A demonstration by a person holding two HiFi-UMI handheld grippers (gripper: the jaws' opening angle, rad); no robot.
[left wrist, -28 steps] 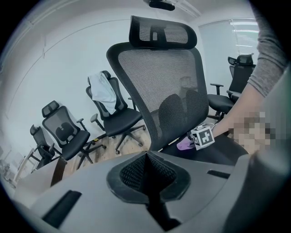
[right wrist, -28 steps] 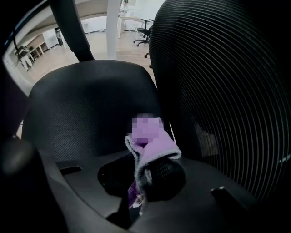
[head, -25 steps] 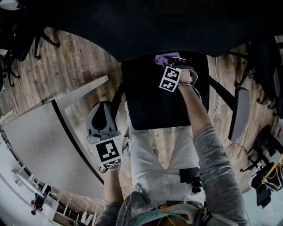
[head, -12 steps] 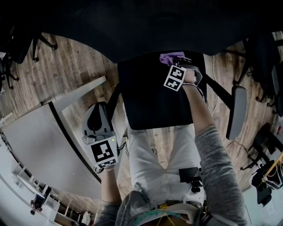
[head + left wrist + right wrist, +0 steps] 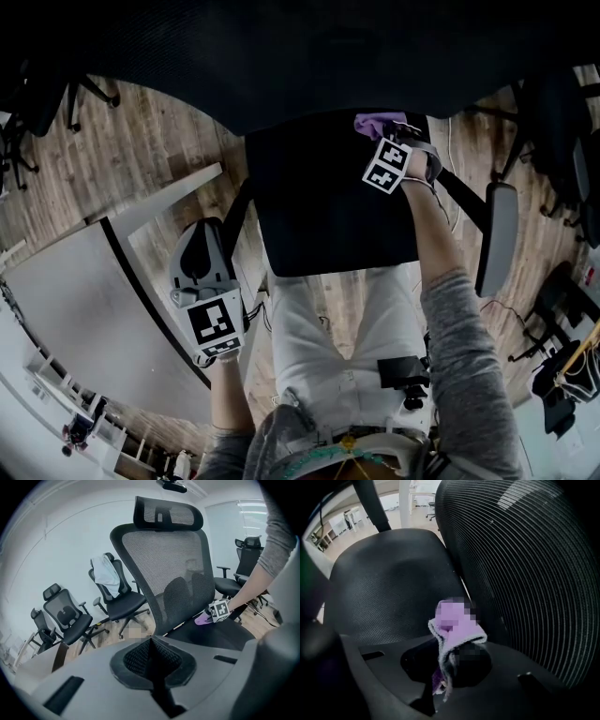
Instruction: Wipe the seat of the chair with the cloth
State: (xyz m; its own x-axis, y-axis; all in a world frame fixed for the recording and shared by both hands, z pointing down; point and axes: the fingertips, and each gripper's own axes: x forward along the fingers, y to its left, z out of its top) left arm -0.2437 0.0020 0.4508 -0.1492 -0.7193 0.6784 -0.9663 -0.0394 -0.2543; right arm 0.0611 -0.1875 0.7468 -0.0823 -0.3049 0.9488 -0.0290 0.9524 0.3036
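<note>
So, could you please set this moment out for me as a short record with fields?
seat: black, on the office chair in front of the person
cloth: purple, at the rear of the seat, close beside the mesh backrest; contact with the seat unclear
right gripper: shut on the cloth, reaching to the back of the seat
left gripper: jaws together, holding nothing, off to the side of the seat

An office, pretty clearly — a big mesh-backed chair [image 5: 173, 559] with a headrest is flanked by more black swivel chairs [image 5: 65, 616] on castors, a pale tabletop [image 5: 84, 300] is set over wood-plank flooring [image 5: 159, 141], and window blinds [image 5: 255, 513] can be made out.
</note>
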